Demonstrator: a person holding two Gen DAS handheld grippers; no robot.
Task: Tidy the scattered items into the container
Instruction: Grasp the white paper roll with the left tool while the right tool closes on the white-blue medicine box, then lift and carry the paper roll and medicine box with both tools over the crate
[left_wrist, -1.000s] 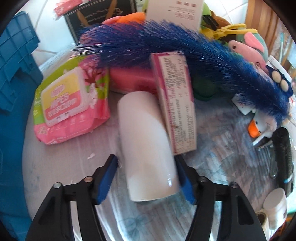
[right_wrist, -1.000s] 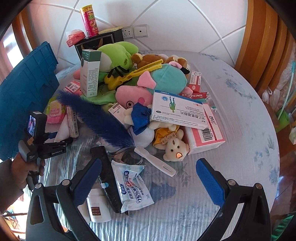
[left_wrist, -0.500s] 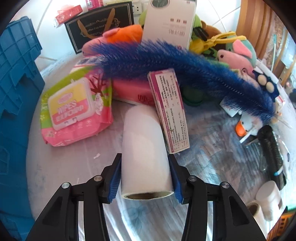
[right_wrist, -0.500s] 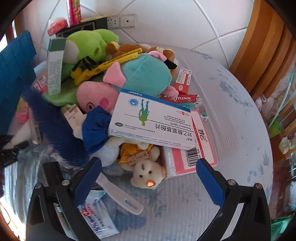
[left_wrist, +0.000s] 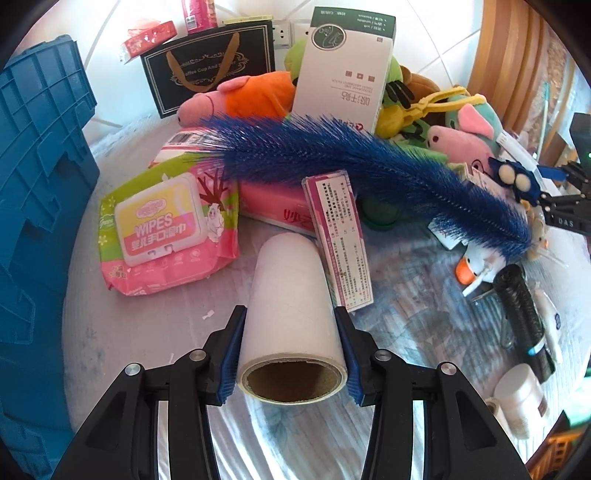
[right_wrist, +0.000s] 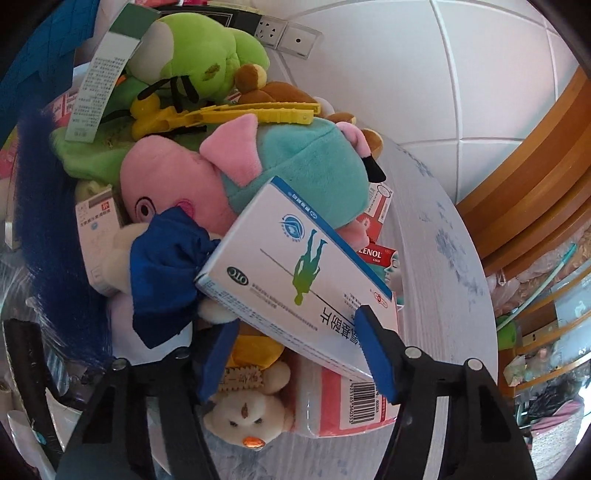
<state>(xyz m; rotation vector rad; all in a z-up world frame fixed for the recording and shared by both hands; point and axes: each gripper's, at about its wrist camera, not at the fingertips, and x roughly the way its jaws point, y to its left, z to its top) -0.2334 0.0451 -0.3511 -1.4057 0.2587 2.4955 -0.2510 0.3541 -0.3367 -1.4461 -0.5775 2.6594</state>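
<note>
Since a second ago the left claw (left_wrist: 291, 354) clamps the white roll (left_wrist: 291, 314) off the worktop (left_wrist: 122, 325) beside the blue container (left_wrist: 33, 192), while the right claw (right_wrist: 295, 350) is closing around the white medicine box (right_wrist: 299, 280), next for tidying.

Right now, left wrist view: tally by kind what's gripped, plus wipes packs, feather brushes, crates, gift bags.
Roll, clamped in left gripper: 1
Wipes pack: 1
Blue feather brush: 1
Blue crate: 1
Black gift bag: 1
Total: 5
</note>
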